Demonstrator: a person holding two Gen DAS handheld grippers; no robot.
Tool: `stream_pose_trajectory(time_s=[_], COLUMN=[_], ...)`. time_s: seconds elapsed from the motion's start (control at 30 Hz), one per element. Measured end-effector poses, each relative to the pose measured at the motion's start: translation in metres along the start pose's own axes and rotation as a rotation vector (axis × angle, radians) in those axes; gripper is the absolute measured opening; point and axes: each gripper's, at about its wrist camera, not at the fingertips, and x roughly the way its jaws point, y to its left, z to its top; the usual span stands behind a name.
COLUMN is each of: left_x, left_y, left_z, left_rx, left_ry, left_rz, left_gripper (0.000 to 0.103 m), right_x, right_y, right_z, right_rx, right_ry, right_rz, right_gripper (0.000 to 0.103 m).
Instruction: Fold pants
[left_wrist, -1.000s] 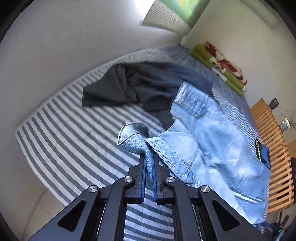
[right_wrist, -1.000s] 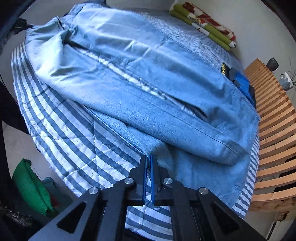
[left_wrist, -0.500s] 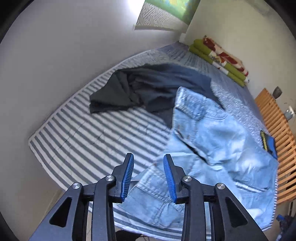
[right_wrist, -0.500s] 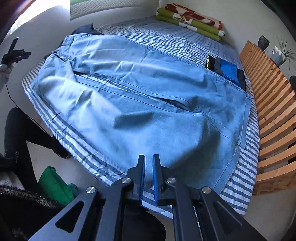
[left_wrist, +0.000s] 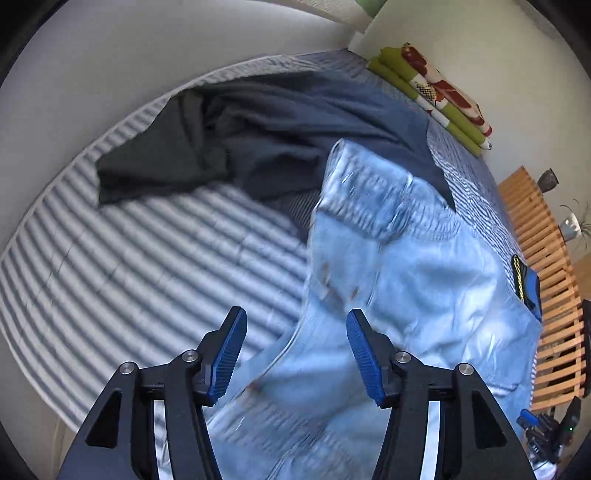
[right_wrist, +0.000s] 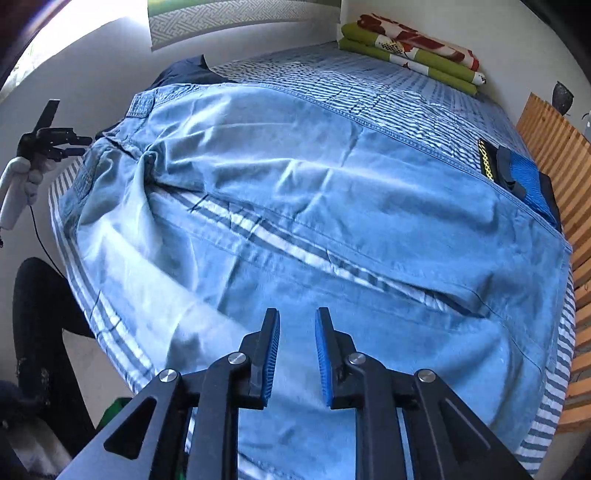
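Light blue jeans (right_wrist: 332, 206) lie spread across the striped bed (left_wrist: 147, 258), legs side by side with a strip of sheet showing between them. In the left wrist view the jeans (left_wrist: 406, 266) show their waistband end. My left gripper (left_wrist: 295, 350) hovers open above the waist edge, holding nothing. My right gripper (right_wrist: 297, 354) is open over the near leg, nothing between its blue pads (right_wrist: 271, 354). The right wrist view also catches the left gripper (right_wrist: 51, 142) at the far left, held in a person's hand.
A dark garment (left_wrist: 240, 147) lies crumpled beyond the jeans' waist. A folded green and red blanket (right_wrist: 410, 55) rests at the head of the bed. A blue and black object (right_wrist: 517, 177) sits at the right edge, beside a wooden slatted frame (left_wrist: 546, 280). A person's leg (right_wrist: 40, 314) stands by the bedside.
Both grippers have let go of the jeans and opened. The left opened first and now gapes wider; the right has just opened. The jeans have dropped flat on the bed.
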Motion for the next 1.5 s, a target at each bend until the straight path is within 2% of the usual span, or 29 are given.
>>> stream_pose_trajectory(time_s=[0.17,0.3,0.4,0.43,0.47,0.5,0.53,0.7,0.83,0.9,1.0,1.03,1.13,1.23,1.3,1.33,1.37,1.4,1.47,1.5], left_x=[0.011,0.038,0.062,0.069,0.073,0.076,0.076,0.049,0.008,-0.002,-0.011,-0.012,-0.009,-0.001,0.010,0.014,0.017,0.017,0.003,-0.002], left_y=[-0.059,-0.076,-0.072,-0.069,-0.067,-0.066,-0.068,-0.086,-0.089,-0.094,-0.102,-0.102,-0.106,-0.107,-0.107,-0.104,-0.102,-0.100,-0.091,-0.085], left_z=[0.047,0.082,0.098,0.101,0.101,0.100,0.099,0.095,0.109,0.117,0.123,0.124,0.120,0.112,0.108,0.106,0.105,0.103,0.095,0.089], left_rx=[0.172,0.192,0.163,0.138,0.112,0.097,0.101,0.200,0.174,0.189,0.210,0.207,0.229,0.260,0.261,0.252,0.244,0.238,0.238,0.247], left_ry=[-0.033,-0.009,0.008,0.018,0.026,0.031,0.028,-0.079,-0.162,-0.182,-0.196,-0.199,-0.188,-0.173,-0.156,-0.142,-0.123,-0.111,-0.140,-0.148], left_rz=[0.025,0.058,0.118,0.108,0.081,0.056,0.085,0.125,0.065,0.064,0.057,0.056,0.090,0.133,0.162,0.172,0.172,0.161,0.142,0.148], left_gripper=[0.062,0.079,0.081,0.080,0.072,0.042,0.013,0.012,0.012,0.012,0.012,0.012,0.012,0.013,0.014,0.018,0.019,0.019,0.021,0.028], right_x=[0.016,0.022,0.032,0.036,0.042,0.049,0.055,0.086,0.109,0.113,0.110,0.108,0.099,0.081,0.071,0.069,0.071,0.076,0.089,0.088], right_y=[-0.012,-0.026,-0.024,-0.022,-0.019,-0.015,-0.012,0.013,0.037,0.047,0.050,0.050,0.053,0.046,0.025,0.014,0.006,0.003,0.007,0.010], right_z=[0.042,0.059,0.058,0.055,0.052,0.049,0.047,0.046,0.047,0.046,0.045,0.044,0.041,0.049,0.063,0.070,0.075,0.080,0.085,0.085], right_rx=[0.004,0.031,0.007,-0.001,-0.009,-0.016,-0.025,-0.096,-0.173,-0.222,-0.243,-0.249,-0.275,-0.261,-0.136,-0.067,-0.023,-0.021,-0.046,-0.054], right_ry=[-0.027,-0.014,0.008,0.019,0.032,0.047,0.061,0.122,0.178,0.180,0.180,0.175,0.133,0.040,-0.036,-0.070,-0.081,-0.057,0.036,0.043], right_rz=[-0.020,0.024,0.052,0.064,0.074,0.082,0.093,0.153,0.194,0.164,0.180,0.185,0.135,0.045,0.005,-0.030,-0.062,-0.069,-0.060,-0.068], right_gripper=[0.019,0.020,0.024,0.026,0.028,0.029,0.029,0.029,0.029,0.028,0.019,0.007,0.002,0.002,0.002,0.002,0.002,0.003,0.003,0.003])
